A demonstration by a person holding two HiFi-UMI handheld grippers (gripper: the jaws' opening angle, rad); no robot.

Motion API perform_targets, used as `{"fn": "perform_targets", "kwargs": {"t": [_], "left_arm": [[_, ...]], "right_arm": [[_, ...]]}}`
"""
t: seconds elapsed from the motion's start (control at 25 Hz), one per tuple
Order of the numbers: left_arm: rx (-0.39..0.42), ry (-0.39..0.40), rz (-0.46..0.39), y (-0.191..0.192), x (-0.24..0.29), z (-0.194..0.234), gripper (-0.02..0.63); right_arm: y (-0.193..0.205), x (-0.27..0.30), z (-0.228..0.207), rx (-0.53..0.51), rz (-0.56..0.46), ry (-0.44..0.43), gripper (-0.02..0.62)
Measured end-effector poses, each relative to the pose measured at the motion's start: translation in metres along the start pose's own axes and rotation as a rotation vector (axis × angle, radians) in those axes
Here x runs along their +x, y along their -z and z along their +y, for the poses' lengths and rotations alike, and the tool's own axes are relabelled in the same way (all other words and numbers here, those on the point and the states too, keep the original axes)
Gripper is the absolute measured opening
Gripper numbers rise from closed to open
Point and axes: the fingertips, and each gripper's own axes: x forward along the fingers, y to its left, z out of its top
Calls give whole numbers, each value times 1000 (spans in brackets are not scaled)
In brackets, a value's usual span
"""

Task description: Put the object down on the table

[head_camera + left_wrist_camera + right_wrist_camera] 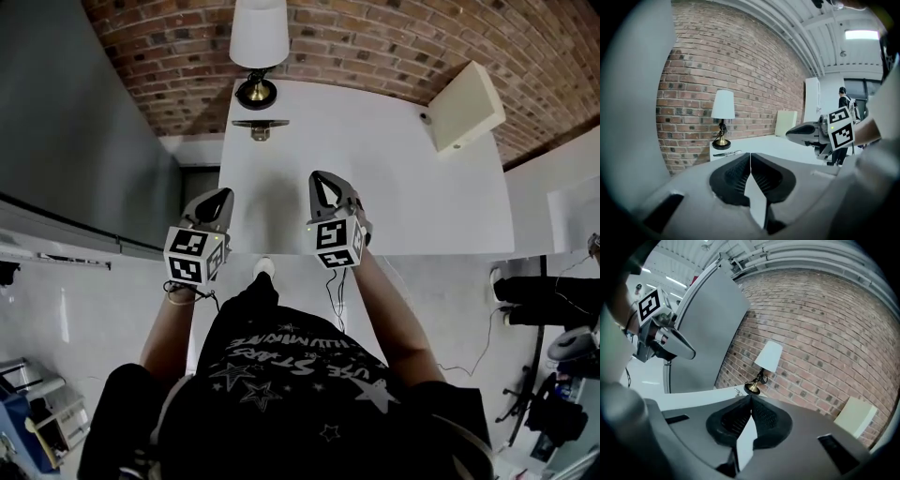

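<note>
Head view looks down on a white table (pixel 394 187), with both grippers over its near edge. The left gripper (pixel 223 195) and right gripper (pixel 321 178) each have their jaws pressed together with nothing between them. The object (pixel 260 127), small, slim and metallic, perhaps a tool, lies on the table's far left, just in front of the lamp (pixel 257 56). A cream board (pixel 464 108) sits at the far right.
</note>
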Motion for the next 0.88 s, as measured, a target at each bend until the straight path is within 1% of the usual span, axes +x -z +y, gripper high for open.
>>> {"fn": "perform_targets", "kwargs": {"t": [0.2, 0.44, 0.64, 0.88], "left_arm": [[22, 33, -11, 2, -27, -41, 21], [34, 63, -27, 8, -64, -89, 21], [56, 85, -6, 23, -94, -120, 21], [56, 107, 21, 43, -124, -151, 21]], "right_arm": [[2, -55, 2, 78, -16, 25, 3], [15, -114, 7, 109, 2, 82, 2], [31, -154, 18, 212, 4, 118, 2], [53, -198, 30, 296, 22, 152, 2]]}}
